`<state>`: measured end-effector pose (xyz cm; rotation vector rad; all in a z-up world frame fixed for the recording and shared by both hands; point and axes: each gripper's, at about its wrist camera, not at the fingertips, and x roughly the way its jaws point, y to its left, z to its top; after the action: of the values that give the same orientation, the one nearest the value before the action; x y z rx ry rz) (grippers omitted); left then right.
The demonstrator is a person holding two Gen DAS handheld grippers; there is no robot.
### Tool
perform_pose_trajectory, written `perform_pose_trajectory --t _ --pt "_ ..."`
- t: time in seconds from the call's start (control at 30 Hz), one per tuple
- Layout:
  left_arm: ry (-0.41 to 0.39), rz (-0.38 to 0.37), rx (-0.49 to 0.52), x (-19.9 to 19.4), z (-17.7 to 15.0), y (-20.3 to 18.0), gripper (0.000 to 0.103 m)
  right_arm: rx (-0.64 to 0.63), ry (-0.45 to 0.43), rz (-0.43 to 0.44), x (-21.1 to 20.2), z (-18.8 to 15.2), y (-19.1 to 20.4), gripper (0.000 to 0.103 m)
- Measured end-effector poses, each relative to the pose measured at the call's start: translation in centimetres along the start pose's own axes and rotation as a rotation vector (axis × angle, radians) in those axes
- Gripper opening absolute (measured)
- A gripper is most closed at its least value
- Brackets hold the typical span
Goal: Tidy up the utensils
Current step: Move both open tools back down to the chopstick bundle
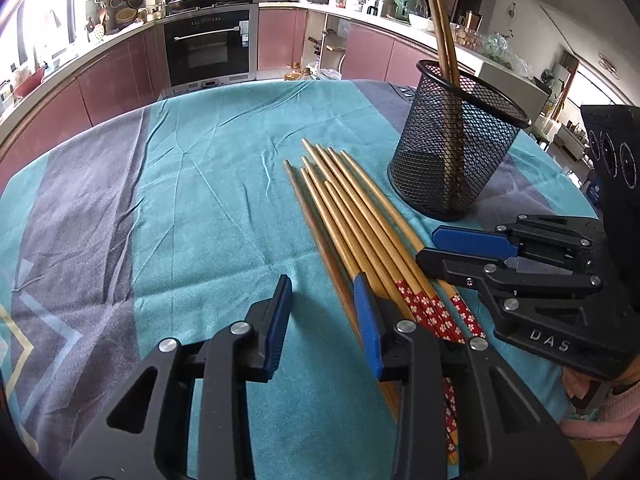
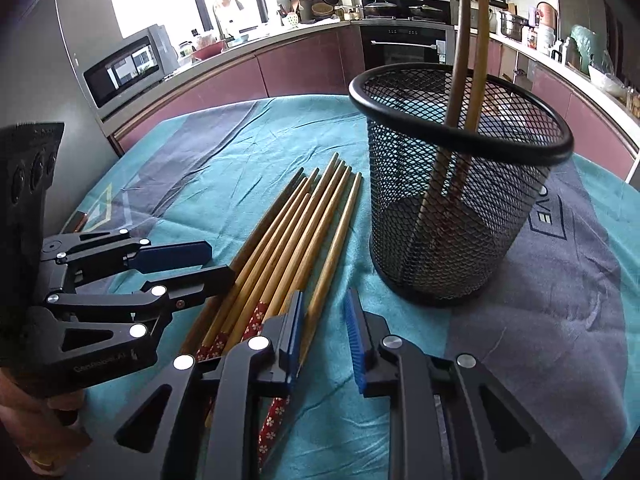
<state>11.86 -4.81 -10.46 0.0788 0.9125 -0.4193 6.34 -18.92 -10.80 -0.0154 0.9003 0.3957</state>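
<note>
Closest to your lens in the left wrist view, your left hand-held gripper (image 1: 326, 320) stands partly open over the teal cloth (image 1: 224, 216) on the bench, its jaws astride nothing: the outermost dark chopstick (image 1: 316, 224) lies just under and beside its right pad (image 1: 366, 320), not between the pads. Your right hand-held gripper (image 2: 326, 334) is narrower but also gripping nothing firmly; one chopstick (image 2: 332, 256) on the holder side of the bundle runs into the gap between its pads, and you cannot tell whether either pad touches it.

Taking the mesh holder (image 2: 460, 184) as your landmark: the loose chopsticks (image 1: 360, 216) lie flat in a fan just beside its base, tips pointing away from you, red flowered handles (image 1: 424, 308) toward you. Both grippers sit at the handle end, well short of the holder.

Risks from here, as I judge them:
- Closing the left jaws where they are would pinch cloth or push the dark stick sideways and scatter the fan.
- The sticks lie touching, so a pinch may drag a neighbour along or lift two.
- A grip this near the handle end leaves a long free tip that could swing and strike the holder's rim (image 2: 460, 136), tipping the light holder.
- The two grippers are close and could collide.

Count: one holder; two chopsticks (image 1: 442, 36) standing inside it; about eight loose on the cloth, though overlap makes that uncertain; two grippers.
</note>
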Motion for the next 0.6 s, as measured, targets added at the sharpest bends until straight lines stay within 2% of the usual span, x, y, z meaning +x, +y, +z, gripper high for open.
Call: perform_pose_trajectory --t 0.1,0.47,0.6 --pt "0.006 0.0 -0.005 0.4 0.5 0.2 0.03 -0.001 0.0 -0.011 0.3 0.3 0.0 0.02" --pt "0.022 -0.001 -0.007 1.3 1.5 0.1 0.016 0.015 -0.008 -0.032 1.0 1.0 -0.2 0.018" --pt "0.018 0.003 -0.018 1.4 1.4 0.0 0.013 0.046 -0.014 -0.01 0.8 0.9 -0.7 0.01"
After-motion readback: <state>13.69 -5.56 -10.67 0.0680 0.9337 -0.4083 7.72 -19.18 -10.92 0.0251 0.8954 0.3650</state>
